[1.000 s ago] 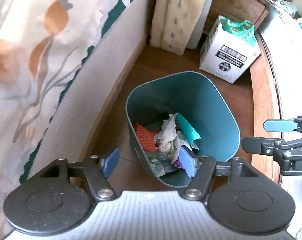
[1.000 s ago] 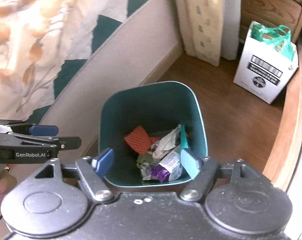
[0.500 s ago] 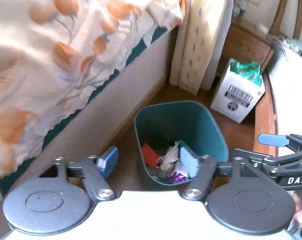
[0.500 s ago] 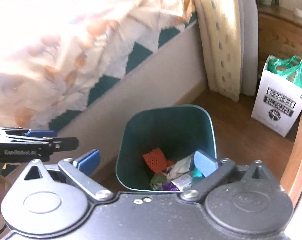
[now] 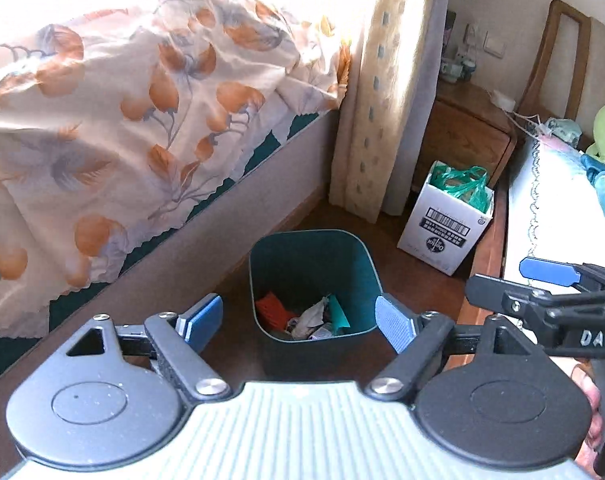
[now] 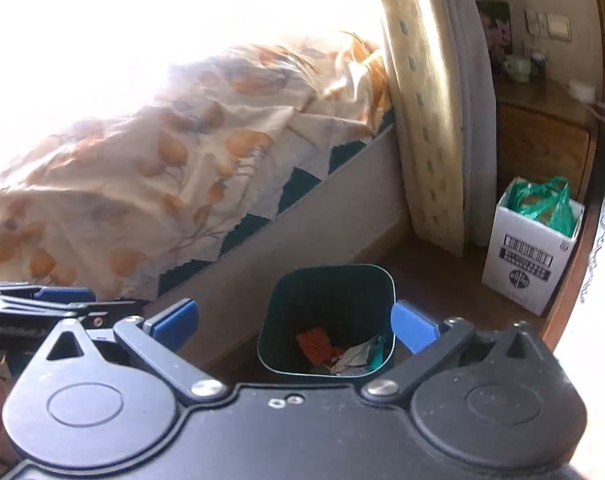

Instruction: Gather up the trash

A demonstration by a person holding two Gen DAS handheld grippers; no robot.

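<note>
A teal trash bin stands on the wooden floor beside the bed; it also shows in the right wrist view. Inside lie an orange-red mesh piece, crumpled white paper, a teal scrap and other wrappers. My left gripper is open and empty, held well above the bin. My right gripper is open and empty too, also high above the bin. The right gripper shows at the right edge of the left wrist view, and the left gripper at the left edge of the right wrist view.
A bed with a leaf-print cover runs along the left. A curtain hangs behind the bin. A white carton with a green bag stands by a wooden nightstand. A wooden-edged surface with a white cloth is on the right.
Both grippers have risen and pulled back from the bin, which now looks smaller and farther below. Both stay open and empty. More of the bed and room has come into view.
</note>
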